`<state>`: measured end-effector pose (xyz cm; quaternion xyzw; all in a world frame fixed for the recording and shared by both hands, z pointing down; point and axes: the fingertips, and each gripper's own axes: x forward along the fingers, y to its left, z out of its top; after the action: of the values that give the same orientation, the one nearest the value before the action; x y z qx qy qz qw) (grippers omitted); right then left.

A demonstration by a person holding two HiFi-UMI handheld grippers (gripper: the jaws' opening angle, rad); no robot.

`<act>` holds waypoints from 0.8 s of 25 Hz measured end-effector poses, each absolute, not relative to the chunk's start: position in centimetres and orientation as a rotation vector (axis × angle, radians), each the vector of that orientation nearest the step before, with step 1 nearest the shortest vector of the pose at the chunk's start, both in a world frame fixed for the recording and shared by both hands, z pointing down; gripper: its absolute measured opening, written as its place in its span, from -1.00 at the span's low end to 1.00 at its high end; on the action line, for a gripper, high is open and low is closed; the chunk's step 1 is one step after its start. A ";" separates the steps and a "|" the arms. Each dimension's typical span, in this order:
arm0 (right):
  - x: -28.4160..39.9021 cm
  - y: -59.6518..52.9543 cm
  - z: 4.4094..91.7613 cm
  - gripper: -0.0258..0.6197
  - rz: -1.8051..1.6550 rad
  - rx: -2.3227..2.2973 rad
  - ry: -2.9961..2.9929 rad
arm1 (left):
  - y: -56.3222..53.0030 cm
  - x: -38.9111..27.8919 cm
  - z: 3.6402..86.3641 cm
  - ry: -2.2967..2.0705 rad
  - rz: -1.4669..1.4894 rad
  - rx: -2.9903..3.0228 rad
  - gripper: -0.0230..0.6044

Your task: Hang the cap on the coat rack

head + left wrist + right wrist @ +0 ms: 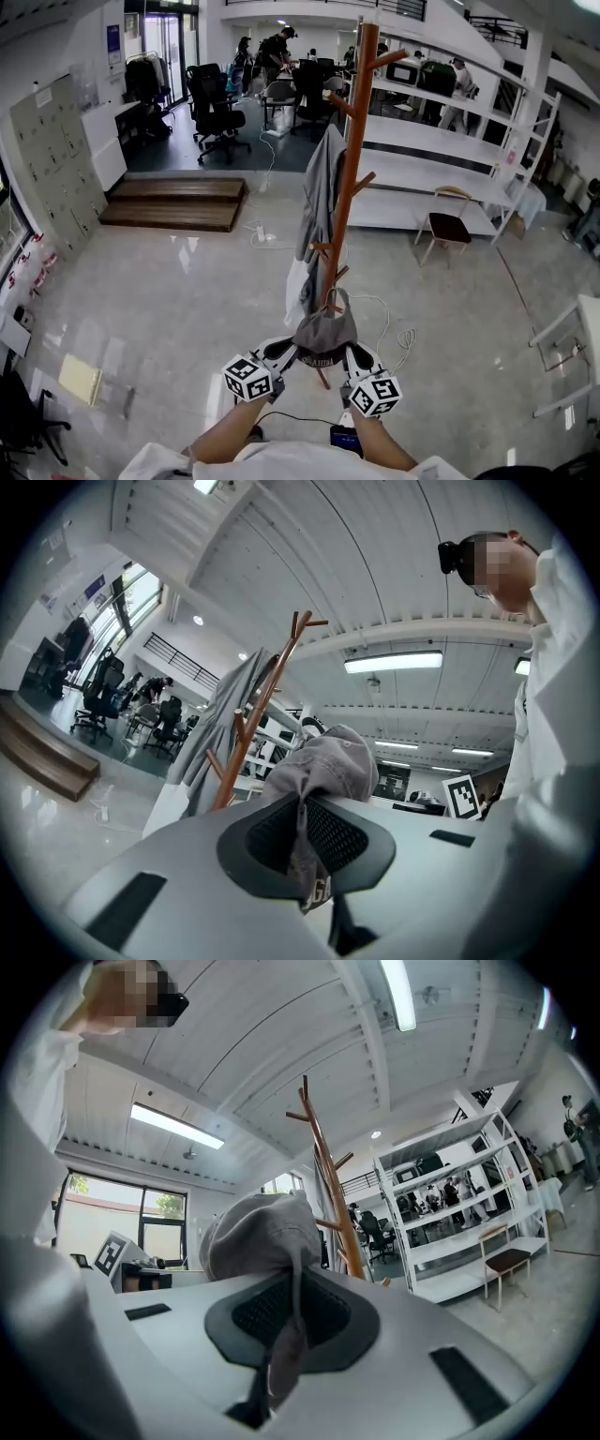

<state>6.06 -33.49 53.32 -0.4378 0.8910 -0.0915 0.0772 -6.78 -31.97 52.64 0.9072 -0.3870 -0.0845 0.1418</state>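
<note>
Your two forearms reach in at the bottom of the head view, and on them ride the marker cubes of the left gripper (281,354) and the right gripper (359,361). Between the two you hold the grey cap (325,336), low against the stem of the brown wooden coat rack (353,141), just under its lowest pegs; you cannot tell whether it touches a peg

In the left gripper view the jaws of the left gripper (302,841) are pinched on a fold of the cap (328,761). The right gripper view shows the right gripper (292,1321) with its jaws pressed on another fold of the cap (258,1237)

White print runs along the cap's lower edge, too small to read from your head; in the left gripper view only the letters "GA" show

A grey garment (319,197) hangs from the rack above the cap and covers part of the stem. A white cable (384,323) loops on the floor beside the rack's foot. Behind stand white shelving (450,141), a small chair (448,225), a low wooden platform (173,202) and black office chairs (217,112)
</note>
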 end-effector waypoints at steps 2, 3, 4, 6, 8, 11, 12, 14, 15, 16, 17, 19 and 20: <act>5.1 -34.2 52.5 -0.83 -0.256 -1.337 2.645 | -32.9 -7.8 51.8 -1.082 -0.238 2.649 -0.83; 4.6 -34.6 52.1 -0.83 -0.244 -1.347 2.635 | -33.5 -8.3 51.4 -1.069 -0.241 2.660 -0.83; 4.1 -35.1 51.6 -0.83 -0.226 -1.355 2.629 | -34.2 -8.8 51.0 -1.058 -0.247 2.670 -0.83; 3.0 -36.1 50.9 -0.83 -0.188 -1.365 2.621 | -35.5 -9.8 50.2 -1.044 -0.266 2.685 -0.83; 2.1 -37.1 50.3 -0.83 -0.171 -1.367 2.610 | -36.7 -10.7 49.7 -1.035 -0.287 2.696 -0.83; 1.5 -38.1 49.3 -0.83 -0.137 -1.383 2.596 | -38.1 -11.3 48.9 -1.015 -0.305 2.717 -0.83; 1.4 -38.3 49.1 -0.83 -0.130 -1.390 2.591 | -38.4 -11.3 48.6 -1.005 -0.310 2.722 -0.83; 1.4 -38.8 48.6 -0.83 -0.119 -1.401 2.580 | -39.0 -11.3 48.2 -0.990 -0.317 2.733 -0.83; 1.4 -39.0 48.5 -0.83 -0.112 -1.405 2.576 | -39.3 -11.3 48.1 -0.984 -0.319 2.740 -0.83; 1.4 -39.2 48.4 -0.83 -0.103 -1.409 2.572 | -39.5 -11.2 48.0 -0.980 -0.320 2.747 -0.83; 1.3 -39.3 48.3 -0.83 -0.094 -1.413 2.568 | -39.7 -11.2 47.9 -0.976 -0.322 2.754 -0.83; 1.3 -39.8 48.0 -0.83 -0.078 -1.420 2.561 | -40.3 -11.2 47.6 -0.966 -0.330 2.765 -0.83; 1.2 -40.1 47.8 -0.83 -0.070 -1.422 2.557 | -40.6 -11.2 47.4 -0.963 -0.337 2.770 -0.83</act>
<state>1.21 -40.08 47.79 -0.4830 0.8687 -0.0239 0.1074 -11.18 -40.60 47.36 0.9342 -0.3247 -0.1135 0.0945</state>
